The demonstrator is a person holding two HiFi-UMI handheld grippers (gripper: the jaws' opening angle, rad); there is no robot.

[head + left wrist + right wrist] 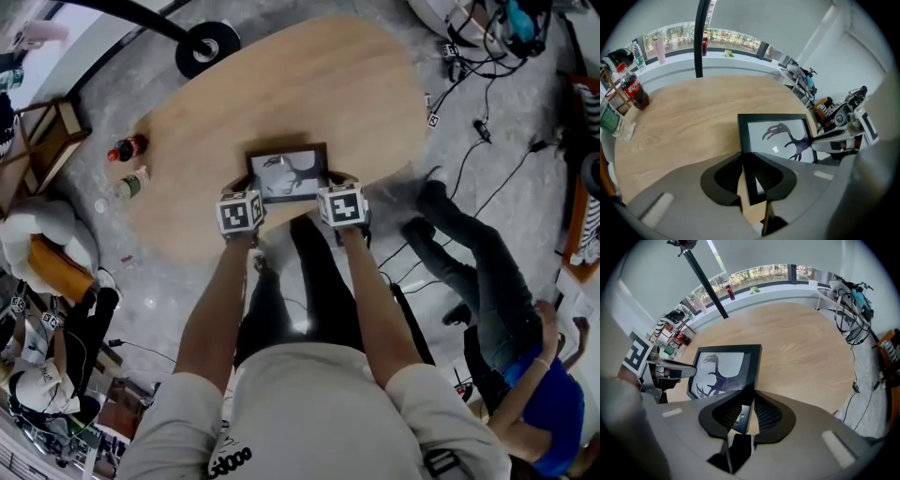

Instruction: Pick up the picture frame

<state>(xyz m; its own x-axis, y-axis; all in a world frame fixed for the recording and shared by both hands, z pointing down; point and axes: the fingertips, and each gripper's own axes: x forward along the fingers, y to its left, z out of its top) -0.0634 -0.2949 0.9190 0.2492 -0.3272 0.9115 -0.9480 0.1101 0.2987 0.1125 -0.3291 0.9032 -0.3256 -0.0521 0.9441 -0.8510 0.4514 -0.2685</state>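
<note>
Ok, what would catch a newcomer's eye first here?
A black picture frame with a dark animal silhouette, clamped at its near corners by the left tool and right tool. Beneath it spreads an oval wooden table, a red-labelled cola bottle standing near its left edge.

Left claw (747, 174) and right claw (745, 412) point steeply down, each clamped on the picture frame (288, 175).

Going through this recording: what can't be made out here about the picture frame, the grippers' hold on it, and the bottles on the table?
- Head view: the marker cubes cover where both grippers meet the picture frame and hide its near edge.
- Left gripper view and right gripper view: each gripper's own body hides the frame's near corner.
- All views: the frame's underside is hidden, so it is unclear whether it is clear of the table.
- Cola bottle: label print too small.
</note>
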